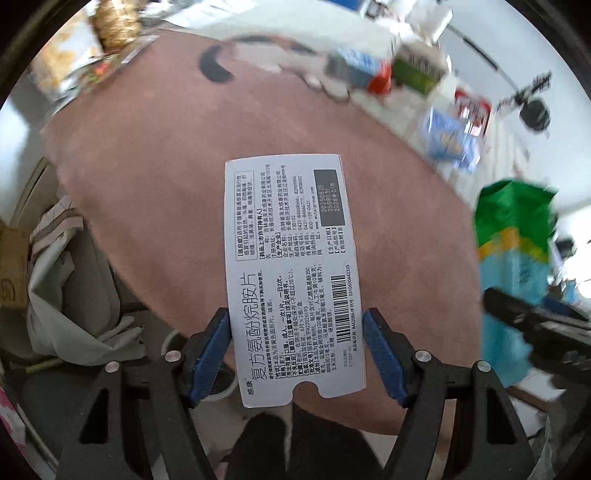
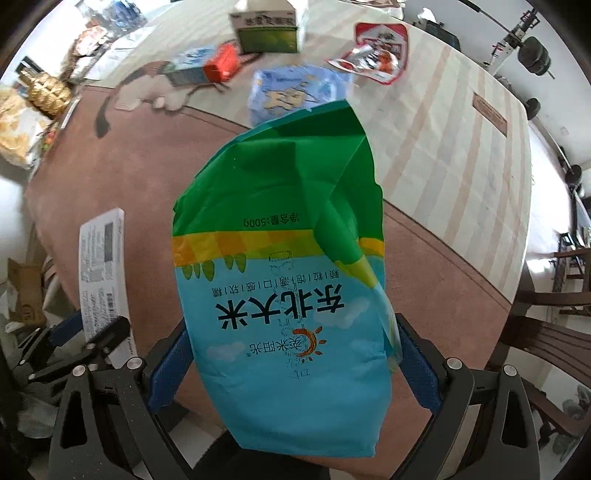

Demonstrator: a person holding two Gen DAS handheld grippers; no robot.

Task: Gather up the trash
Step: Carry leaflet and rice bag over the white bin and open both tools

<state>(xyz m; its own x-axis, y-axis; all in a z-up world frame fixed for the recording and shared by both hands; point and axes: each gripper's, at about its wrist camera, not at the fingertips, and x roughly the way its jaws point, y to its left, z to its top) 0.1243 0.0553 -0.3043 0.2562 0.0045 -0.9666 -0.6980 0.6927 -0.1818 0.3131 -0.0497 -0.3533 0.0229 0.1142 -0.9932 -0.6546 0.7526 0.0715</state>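
The box (image 1: 291,273) — a flat white medicine carton — sits upright between the left gripper (image 1: 297,352)'s blue pads, pinched by its long edges near the lower end so most of it stands clear above the brown table (image 1: 155,192). To its right the rice bag (image 2: 284,266), limp and creased, is clamped low down across its width by the right gripper (image 2: 291,369), jaws set wide to take it. Both pieces hang off the table, likely for carrying to a bin; none shows. Farther off on the striped cloth (image 2: 454,155) lie more wrappers: a blue pack (image 2: 295,90), a red packet (image 2: 376,51) and a green carton (image 2: 267,31), probably next.
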